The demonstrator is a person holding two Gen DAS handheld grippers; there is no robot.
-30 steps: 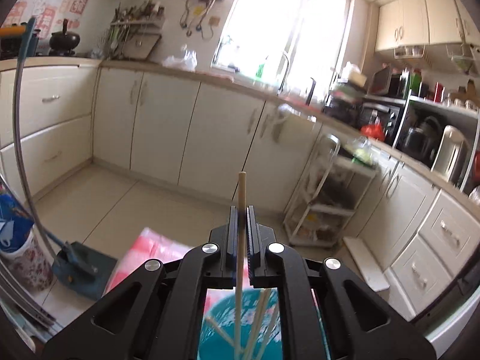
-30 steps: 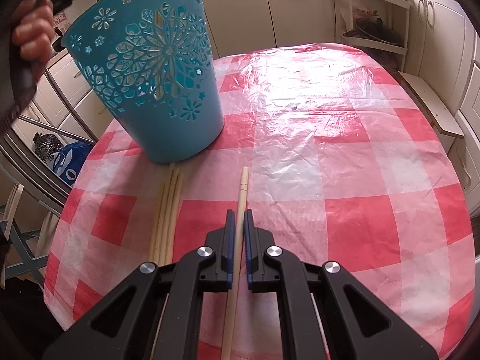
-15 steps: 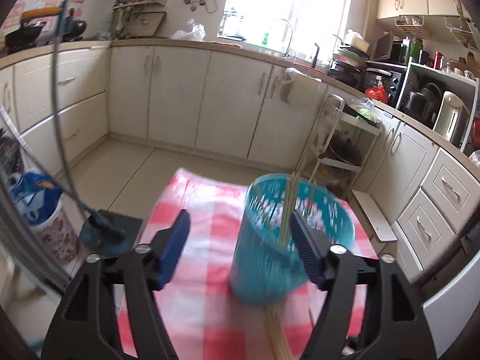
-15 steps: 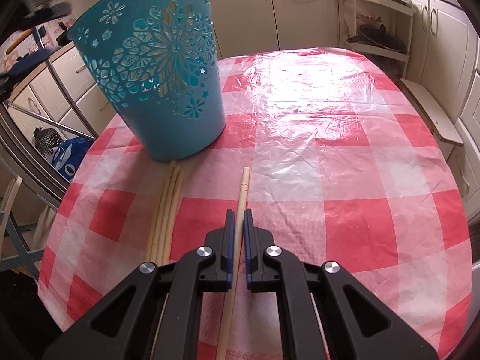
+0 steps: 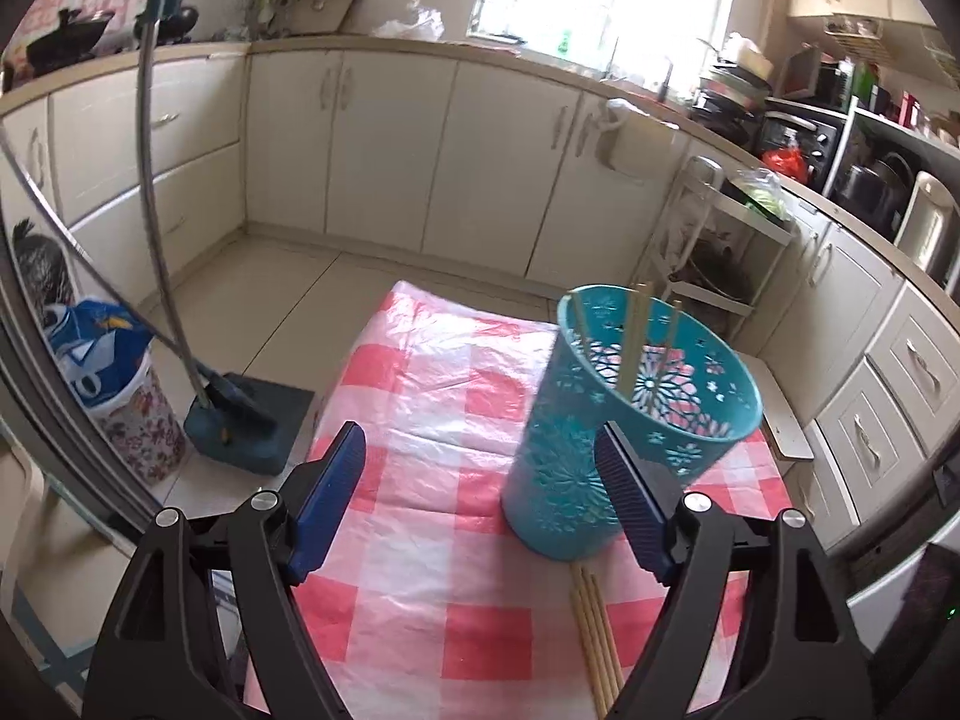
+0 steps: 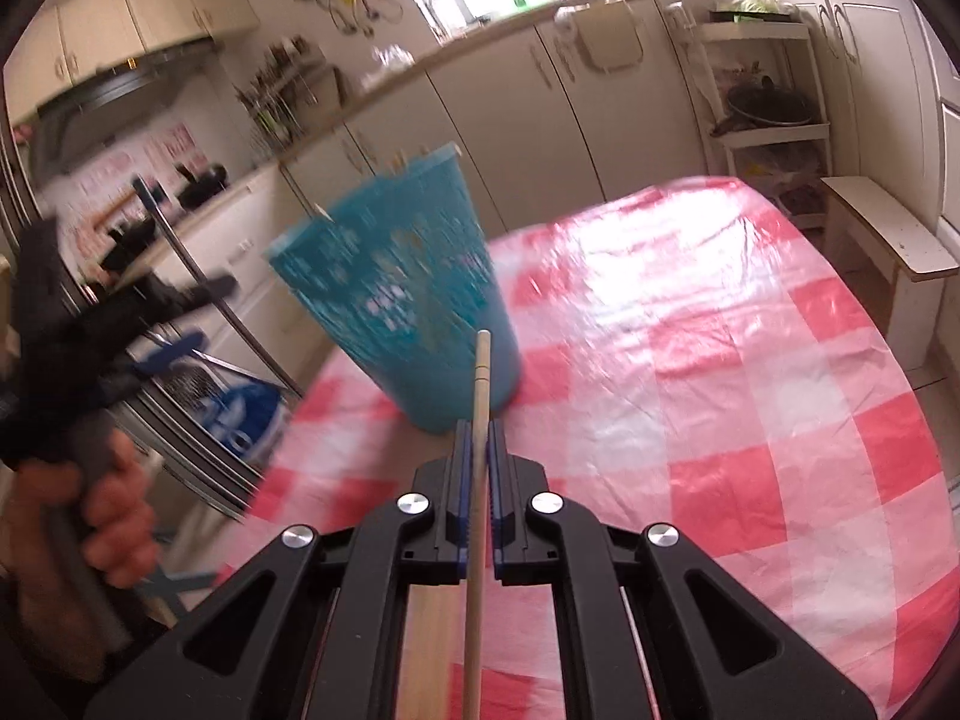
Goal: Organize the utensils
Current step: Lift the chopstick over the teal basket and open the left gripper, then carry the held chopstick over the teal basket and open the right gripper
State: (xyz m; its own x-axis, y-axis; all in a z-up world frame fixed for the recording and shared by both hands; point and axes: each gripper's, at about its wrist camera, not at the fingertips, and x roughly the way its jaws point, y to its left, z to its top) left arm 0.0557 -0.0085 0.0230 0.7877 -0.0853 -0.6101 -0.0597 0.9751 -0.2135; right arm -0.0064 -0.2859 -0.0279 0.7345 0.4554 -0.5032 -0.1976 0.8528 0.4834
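Observation:
A teal cut-out basket (image 5: 636, 420) stands on the red-and-white checked tablecloth (image 5: 432, 396) with several chopsticks (image 5: 633, 342) leaning inside it. A few more chopsticks (image 5: 591, 624) lie flat on the cloth just in front of it. My left gripper (image 5: 480, 438) hovers left of the basket, its jaws opening wide with nothing between them. My right gripper (image 6: 478, 438) is shut on a single chopstick (image 6: 481, 372), held off the table and pointing at the basket (image 6: 408, 300). A hand (image 6: 108, 516) holding the left gripper shows at that view's left edge.
On the floor left of the table are a long-handled dustpan (image 5: 240, 420) and a floral bin with a blue bag (image 5: 102, 360). A white wire rack (image 5: 720, 252) and cream cabinets lie beyond. A wooden bench (image 6: 888, 228) stands beside the table's far right.
The left gripper let its chopstick go into the basket, opened wide and drew back to the left. The right gripper lifted its chopstick off the cloth and tipped up towards the basket.

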